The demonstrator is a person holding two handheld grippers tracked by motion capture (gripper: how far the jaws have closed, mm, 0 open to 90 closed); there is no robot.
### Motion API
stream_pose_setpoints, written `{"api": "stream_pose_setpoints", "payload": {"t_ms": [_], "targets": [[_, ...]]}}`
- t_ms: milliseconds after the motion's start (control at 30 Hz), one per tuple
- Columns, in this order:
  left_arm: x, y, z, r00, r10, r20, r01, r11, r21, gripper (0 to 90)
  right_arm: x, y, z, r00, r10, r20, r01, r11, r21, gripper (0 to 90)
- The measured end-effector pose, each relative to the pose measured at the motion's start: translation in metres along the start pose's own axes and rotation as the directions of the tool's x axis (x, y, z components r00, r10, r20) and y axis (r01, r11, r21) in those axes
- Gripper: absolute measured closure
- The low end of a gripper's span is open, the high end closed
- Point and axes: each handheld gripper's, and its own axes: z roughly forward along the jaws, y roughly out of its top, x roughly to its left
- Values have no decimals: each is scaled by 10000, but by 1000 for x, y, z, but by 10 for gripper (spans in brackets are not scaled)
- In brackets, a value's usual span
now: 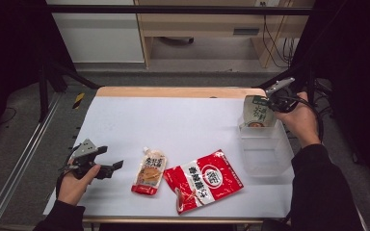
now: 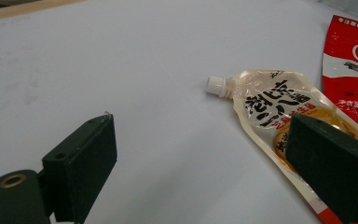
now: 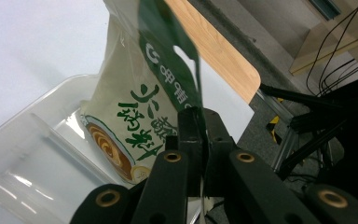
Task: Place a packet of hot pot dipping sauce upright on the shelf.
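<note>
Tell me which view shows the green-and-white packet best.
The right gripper view: the green-and-white packet is close, its print readable, pinched by the right gripper above the clear box. The high view shows it small.

A lab-style recording bay here: a white-covered surface [image 1: 183,120] boxed in by black curtains [image 1: 9,43] and a metal frame rail [image 1: 14,163], bundled cables [image 1: 274,43] hanging by a plain wooden desk [image 1: 197,24] behind, grey floor [image 1: 33,139] all round.
</note>
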Motion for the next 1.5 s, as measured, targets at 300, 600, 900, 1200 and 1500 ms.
{"api": "stream_pose_setpoints", "payload": {"t_ms": [300, 600, 900, 1200, 1500], "targets": [[-2, 0, -1, 9999, 107, -43, -107, 9999, 55, 90, 1, -2, 1, 10000, 22, -1, -22, 9999, -99, 828], [-3, 1, 0, 9997, 238, -77, -238, 9997, 46, 90, 6, -5, -8, 9993, 228, 293, -213, 9985, -510, 618], [-5, 2, 0, 9996, 260, -79, -259, 9997, 51, 90, 10, -2, -17, 9978, 293, 599, -244, 9965, -805, 399], [-4, 2, 0, 9996, 288, -64, -287, 9996, 59, 90, 11, -2, -13, 9976, 310, 626, -272, 9978, -611, 348], [-4, 2, 0, 9996, 293, -63, -293, 9996, 56, 90, 12, -1, -12, 9977, 349, 584, -315, 9978, -578, 310]]}}
